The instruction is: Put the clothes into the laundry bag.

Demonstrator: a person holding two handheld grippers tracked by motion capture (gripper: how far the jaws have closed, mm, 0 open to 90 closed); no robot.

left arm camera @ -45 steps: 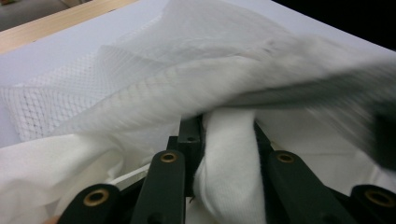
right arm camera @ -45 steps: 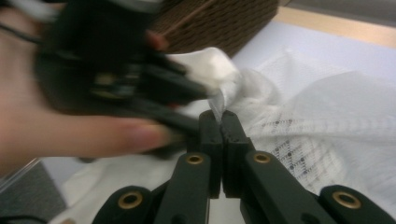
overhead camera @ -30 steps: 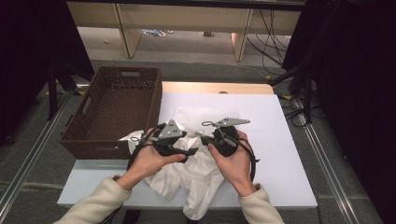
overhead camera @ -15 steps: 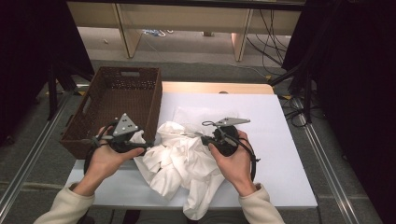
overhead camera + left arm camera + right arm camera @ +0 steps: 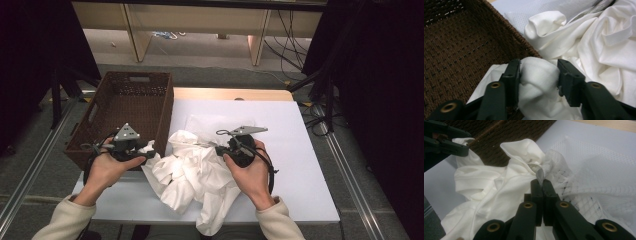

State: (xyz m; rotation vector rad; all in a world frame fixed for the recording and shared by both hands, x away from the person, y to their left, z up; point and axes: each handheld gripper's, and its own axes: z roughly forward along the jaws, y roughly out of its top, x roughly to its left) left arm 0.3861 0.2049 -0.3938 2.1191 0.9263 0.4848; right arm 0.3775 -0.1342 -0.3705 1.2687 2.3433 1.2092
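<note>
High view first, from the left: a dark brown wicker basket with woven walls and a handle slot stands at the left edge of the white table, its inside bare as far as can be seen. Just in front of its near corner the left gripper has a bunched fold of the white cloth between its jaws, which have just been closing; in the left gripper view both pads press into that soft, puffy fold, beside the basket's rim. The cloth is thin, creased and crumpled into a heap in the middle of the table, with one end hanging over the near edge. Behind it lies a flat white mesh bag, net-like and see-through. To the right, the right gripper is clamped tight on a thin edge where cloth and mesh meet; which of the two it pinches is unclear. Right of the hands the table top lies bare and smooth out to its far and right edges.
</note>
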